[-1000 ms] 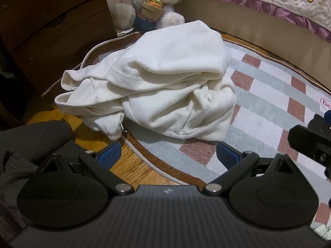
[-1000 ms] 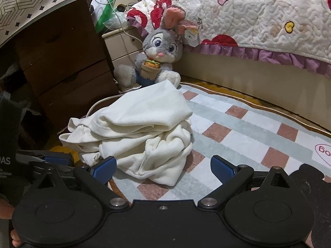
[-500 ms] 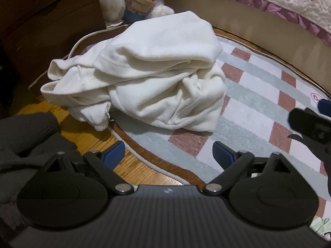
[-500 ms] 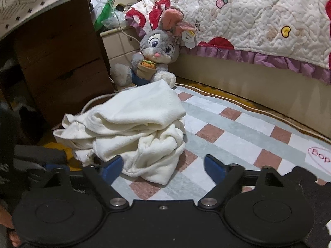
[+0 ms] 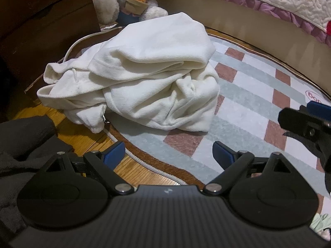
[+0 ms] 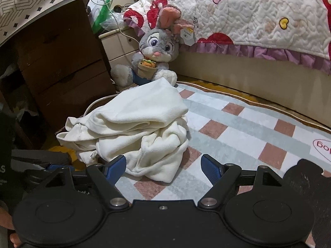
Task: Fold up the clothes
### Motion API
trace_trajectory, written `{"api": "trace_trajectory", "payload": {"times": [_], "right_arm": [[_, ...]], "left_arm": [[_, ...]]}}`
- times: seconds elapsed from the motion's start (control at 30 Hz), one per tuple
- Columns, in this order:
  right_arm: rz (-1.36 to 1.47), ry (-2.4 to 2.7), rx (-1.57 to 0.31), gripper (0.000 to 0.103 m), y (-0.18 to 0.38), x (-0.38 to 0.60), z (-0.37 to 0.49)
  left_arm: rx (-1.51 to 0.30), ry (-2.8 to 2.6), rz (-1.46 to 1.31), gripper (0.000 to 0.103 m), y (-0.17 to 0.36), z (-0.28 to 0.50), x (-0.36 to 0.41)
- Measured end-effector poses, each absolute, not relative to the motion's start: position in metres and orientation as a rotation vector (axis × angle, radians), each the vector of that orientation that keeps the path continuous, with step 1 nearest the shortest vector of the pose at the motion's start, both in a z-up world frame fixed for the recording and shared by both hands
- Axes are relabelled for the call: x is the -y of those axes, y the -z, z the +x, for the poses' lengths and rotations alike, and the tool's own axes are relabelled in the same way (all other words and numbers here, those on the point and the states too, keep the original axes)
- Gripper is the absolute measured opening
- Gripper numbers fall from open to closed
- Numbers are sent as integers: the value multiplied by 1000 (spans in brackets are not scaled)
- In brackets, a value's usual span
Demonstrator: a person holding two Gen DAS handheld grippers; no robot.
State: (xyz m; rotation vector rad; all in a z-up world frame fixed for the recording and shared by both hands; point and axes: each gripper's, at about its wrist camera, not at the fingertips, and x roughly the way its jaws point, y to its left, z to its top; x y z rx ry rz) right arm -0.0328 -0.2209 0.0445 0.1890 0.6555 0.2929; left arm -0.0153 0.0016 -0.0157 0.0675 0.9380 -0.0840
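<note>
We have both grippers, left (image 5: pixel 168 154) and right (image 6: pixel 163 164), with jaws spread and empty, short of the white garment (image 5: pixel 144 78) heaped on the rug (image 5: pixel 254 95). We should find a hem and spread it flat first. Since earlier, both jaws narrowed slightly.

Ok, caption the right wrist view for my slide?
Open right gripper facing a crumpled white garment on the checked rug.
</note>
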Motion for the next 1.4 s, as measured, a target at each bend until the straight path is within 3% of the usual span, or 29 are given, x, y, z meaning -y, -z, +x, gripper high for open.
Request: {"api": "trace_trajectory", "payload": {"times": [0.43,0.7,0.9,0.97,1.2,1.4], "right_arm": [[226,-306,-671,83,-41,226,-32],[558,-415,-788,85,-6,251,-18],[667,-519,-859,85,-1,256,4],[708,-556,-875,86,1,261,19],[1100,-670,-1014,93,60,251,111],[919,-518,-924,93,50,233,174]], "left_arm": [[-940,68,74,93,19,-14,0],[-888,44,36,95,40,-11,-21],[-822,-49,111,86,23,19,-53],[-827,-65,71,78,21,37,-74],[-805,-229,-248,77,41,83,-158],[-790,-199,-491,76,68,93,-188]]}}
